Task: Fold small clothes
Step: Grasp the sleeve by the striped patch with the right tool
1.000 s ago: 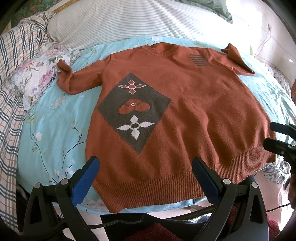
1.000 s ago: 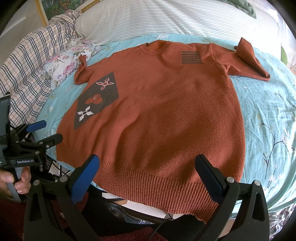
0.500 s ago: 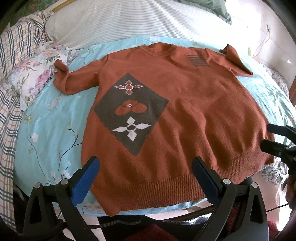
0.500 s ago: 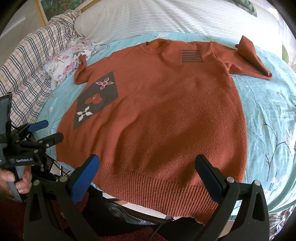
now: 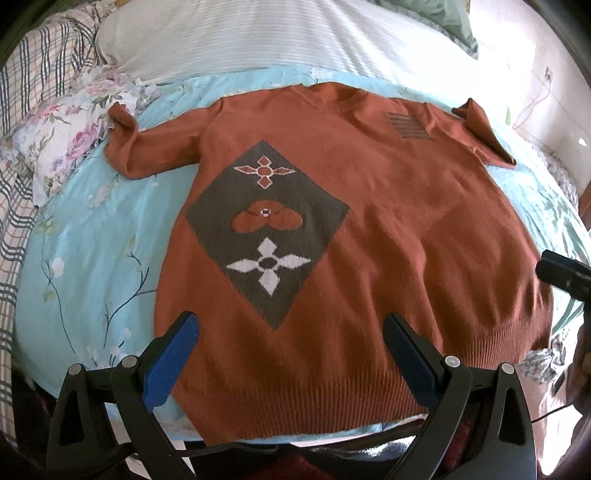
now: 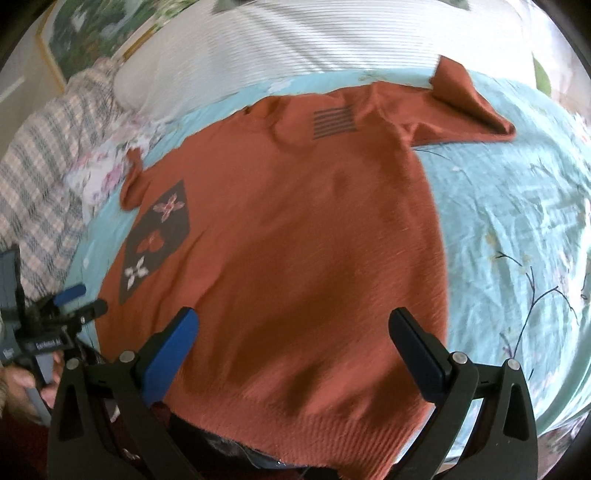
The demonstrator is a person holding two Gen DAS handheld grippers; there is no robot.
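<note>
A rust-orange knit sweater (image 5: 388,229) lies flat, front up, on a light blue floral bedsheet (image 5: 92,258), collar far, ribbed hem near. A dark diamond patch with flower motifs (image 5: 267,229) sits on its left side. It also shows in the right wrist view (image 6: 295,258). My left gripper (image 5: 291,332) is open and empty over the left part of the hem. My right gripper (image 6: 293,328) is open and empty over the right part of the hem. Both sleeves lie out to the sides with their ends folded.
A striped white pillow (image 5: 258,33) lies beyond the collar. A floral cloth (image 5: 66,136) and a plaid blanket (image 5: 22,110) lie at the left. The bed's near edge runs just under the hem. The other gripper shows at the edge of each view.
Both grippers have moved forward toward the sweater, which looks larger now. The right wrist view has tilted and blurred with motion. Both grippers stay open.
</note>
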